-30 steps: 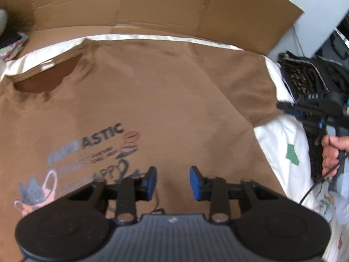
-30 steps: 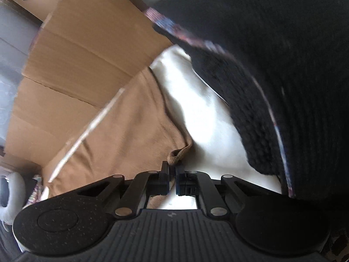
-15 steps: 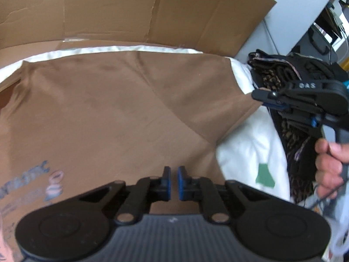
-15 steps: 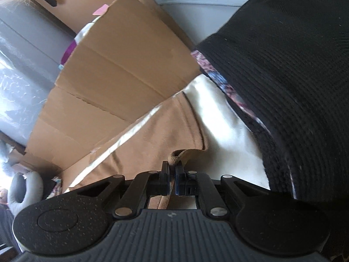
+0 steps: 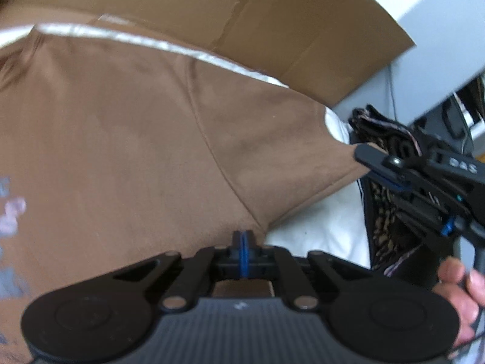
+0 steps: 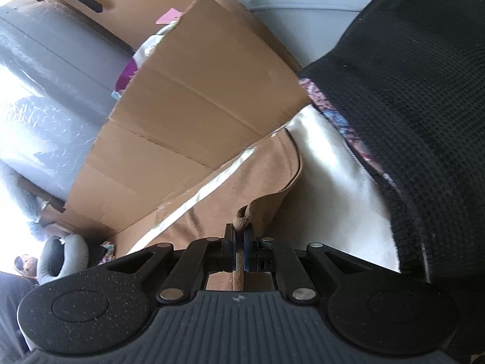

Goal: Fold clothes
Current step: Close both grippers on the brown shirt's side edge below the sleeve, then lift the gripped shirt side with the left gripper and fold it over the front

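One brown T-shirt [image 5: 127, 139] on show, spread flat over a white sheet [image 5: 318, 227], and two grippers working it. The left gripper [image 5: 241, 247] sits low at the shirt's side edge near the underarm, fingers pressed together, blue pads meeting; whether any cloth is caught between them is hard to tell from here, as the fingers cover the spot. The right gripper [image 6: 239, 244] is clearer: its fingers pinch a bunched fold of the sleeve [image 6: 266, 182] hem, a nub of brown fabric poking up between the pads and a strip running down behind them. From the left wrist view that same right gripper comes in from the right, its tip at the sleeve's corner, with one hand [image 5: 463, 291] on the handle, cut off by the frame edge.

The shirt's printed design [image 5: 9, 212] is only a blurred smear at the far left, unreadable. The neckline is out of frame.

Around it: a sheet of folded-out cardboard [image 5: 272, 21] stands behind the shirt, and a pile of dark clothes [image 5: 385, 139] lies just beside the sleeve. In the right wrist view a black knitted garment [image 6: 409, 106] with a patterned trim fills the right side, blocking everything beyond it. Far left, a grey neck pillow [image 6: 60, 254] rests in the background.
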